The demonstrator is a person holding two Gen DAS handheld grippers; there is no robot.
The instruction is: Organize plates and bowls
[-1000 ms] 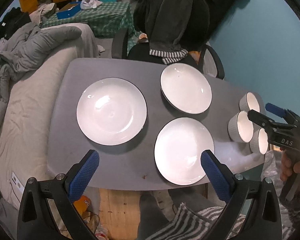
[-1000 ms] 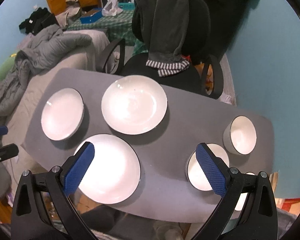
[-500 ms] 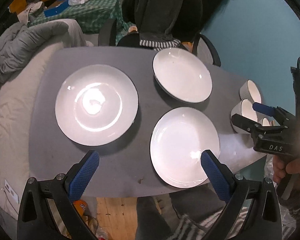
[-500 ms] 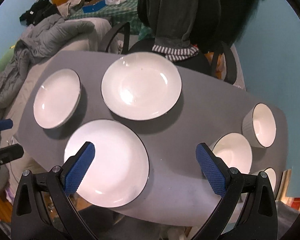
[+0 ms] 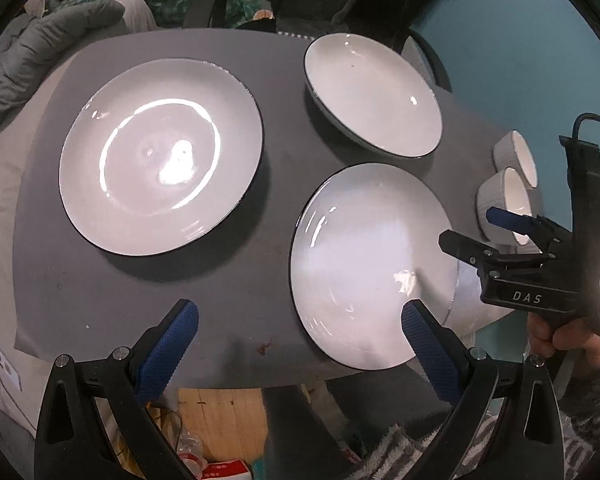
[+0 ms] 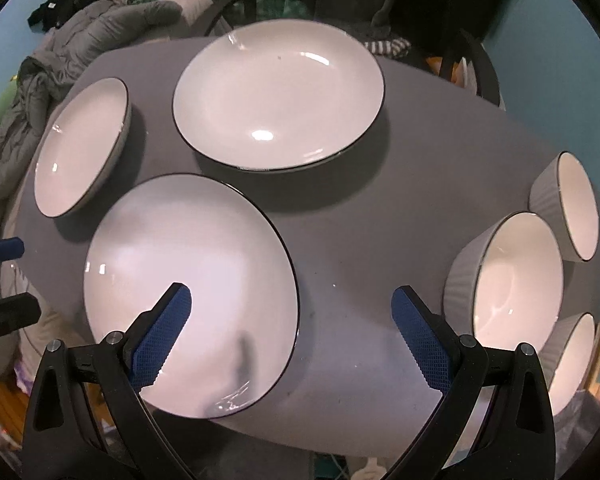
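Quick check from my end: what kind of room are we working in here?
Probably a lived-in home room, a bedroom or studio doubling as a dining spot. A grey table holds plates and bowls, a rumpled grey duvet lies beside it, and a chair draped with clothes stands behind.

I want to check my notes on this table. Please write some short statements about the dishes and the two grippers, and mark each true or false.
1. Three white plates lie on the grey table. True: one near, one far, one at the left.
2. The plates are stacked. False: they lie apart.
3. Three ribbed bowls stand at the table's right end. True.
4. The right gripper grips a bowl. False: its fingers are open and empty.
5. The left gripper is open. True.
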